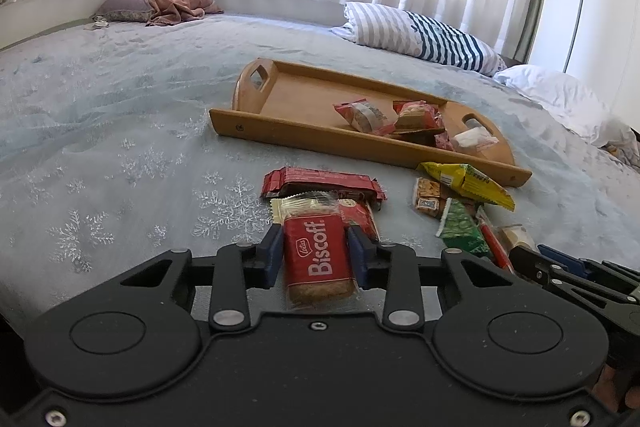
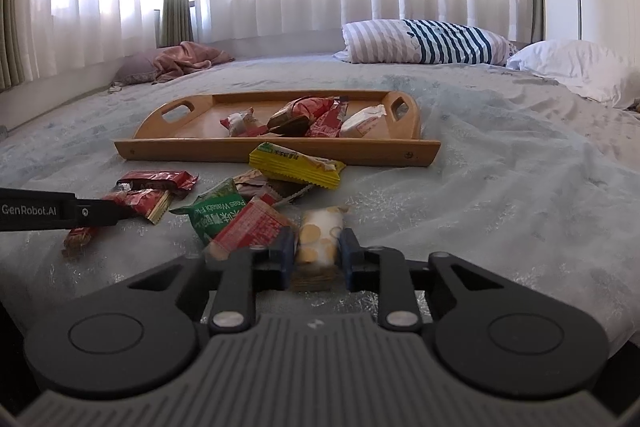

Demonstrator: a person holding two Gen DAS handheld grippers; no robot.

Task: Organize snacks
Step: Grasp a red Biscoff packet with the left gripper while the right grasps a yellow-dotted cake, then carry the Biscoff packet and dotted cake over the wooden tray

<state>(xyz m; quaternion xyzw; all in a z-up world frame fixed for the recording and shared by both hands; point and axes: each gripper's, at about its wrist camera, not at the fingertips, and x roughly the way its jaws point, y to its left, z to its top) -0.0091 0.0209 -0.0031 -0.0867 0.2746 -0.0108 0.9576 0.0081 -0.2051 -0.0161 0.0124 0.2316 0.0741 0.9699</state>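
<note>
Since both loads are heading for the tray [image 1: 400,157], left gripper [image 1: 318,251] is clamping the Biscoff pack [image 1: 318,259] and right gripper [image 2: 318,255] is clamping the spotted wafer pack [image 2: 320,239].

Your left gripper [image 1: 319,251] faces a red wrapper [image 1: 320,183] at 12 o'clock, bare bedspread [image 1: 120,147] from 9 to 11, snack pile [image 1: 464,203] crowding 2 o'clock, wooden tray [image 1: 304,133] wall beyond, tray floor open at its left half.
</note>
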